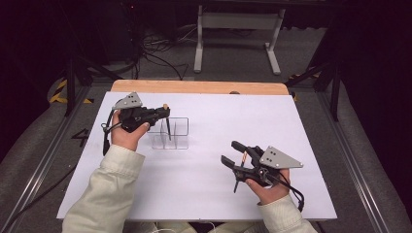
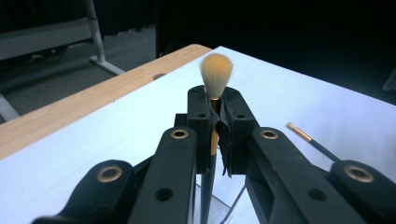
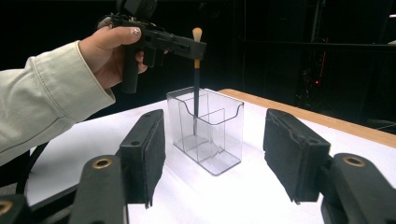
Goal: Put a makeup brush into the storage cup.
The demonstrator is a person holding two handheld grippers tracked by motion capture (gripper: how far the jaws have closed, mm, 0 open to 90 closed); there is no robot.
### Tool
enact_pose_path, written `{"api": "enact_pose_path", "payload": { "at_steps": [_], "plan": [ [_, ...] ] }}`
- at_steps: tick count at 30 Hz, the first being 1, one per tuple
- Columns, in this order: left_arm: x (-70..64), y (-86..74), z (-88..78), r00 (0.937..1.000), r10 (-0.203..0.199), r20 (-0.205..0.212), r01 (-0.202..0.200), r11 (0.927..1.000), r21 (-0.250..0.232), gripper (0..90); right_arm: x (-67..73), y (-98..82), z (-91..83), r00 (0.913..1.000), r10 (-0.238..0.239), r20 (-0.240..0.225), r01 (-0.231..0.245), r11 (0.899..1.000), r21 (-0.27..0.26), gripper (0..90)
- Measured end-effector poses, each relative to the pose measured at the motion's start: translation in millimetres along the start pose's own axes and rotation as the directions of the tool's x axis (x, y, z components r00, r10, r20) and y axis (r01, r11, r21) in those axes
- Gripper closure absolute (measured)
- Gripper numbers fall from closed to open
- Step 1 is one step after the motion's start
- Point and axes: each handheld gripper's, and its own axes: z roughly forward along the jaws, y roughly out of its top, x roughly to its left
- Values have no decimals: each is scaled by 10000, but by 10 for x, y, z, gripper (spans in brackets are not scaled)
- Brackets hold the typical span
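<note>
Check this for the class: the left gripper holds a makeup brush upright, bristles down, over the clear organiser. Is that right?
Not quite: the left gripper holds the makeup brush upright with its bristles up and its handle lowered into the clear organiser. The right gripper view shows it.

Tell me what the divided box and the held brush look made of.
Box: clear glossy plastic, likely acrylic; the table shows through its walls. Brush: soft pale bristles, a gold, probably metal, ferrule and a dark smooth handle, plastic or lacquered wood.

Left gripper (image 1: 163,112) above clear organiser (image 1: 170,133), brush (image 3: 196,74) upright between its jaws, handle down inside compartment. Right gripper (image 1: 232,153) well apart, right of organiser. Second brush (image 2: 312,140) on table (image 1: 301,189) beyond left gripper.
</note>
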Motion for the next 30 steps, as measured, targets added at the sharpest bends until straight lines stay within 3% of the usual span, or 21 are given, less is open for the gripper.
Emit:
{"api": "enact_pose_path", "payload": {
  "at_steps": [4,6,8,10,11,12,13,16,24,28,30],
  "plan": [
    [4,-4,5,10000,-20,78,19,9999,109,835,-2,2,-1,10000,2,3,-2,10000,-7,401],
    [-8,-6,5,9996,-238,139,237,9997,51,808,-3,2,0,10000,-3,-1,3,10000,-5,400],
    [-24,7,3,9996,-278,-31,278,9996,41,636,-5,4,-1,10000,-8,3,8,10000,-9,400],
    [-44,20,-9,9998,-160,-136,161,9999,43,541,-7,7,-3,10000,7,10,-7,10000,-21,399],
    [-57,28,-18,9996,-151,-245,154,9998,89,424,-15,12,-6,10000,4,5,-4,10000,-30,398],
    [-75,36,-31,9989,-176,-431,182,9997,147,424,-15,12,-6,10000,4,5,-4,10000,-30,398],
    [-95,41,-48,9987,-188,-478,198,9996,203,356,-21,16,-7,10000,4,23,-4,10000,-64,398],
    [-138,59,-120,9980,-49,-626,65,9996,263,269,-41,32,-20,10000,41,78,-40,9999,-105,393],
    [-372,83,-302,9991,369,-210,-362,9988,316,241,-152,89,-81,9993,252,277,-256,9995,158,388],
    [-463,60,-351,9984,565,-55,-563,9976,407,233,-213,94,-100,9962,576,652,-628,9948,802,377],
    [-497,46,-377,9989,470,82,-472,9983,348,230,-236,94,-103,9936,719,870,-819,9897,1172,368]
  ]
}}
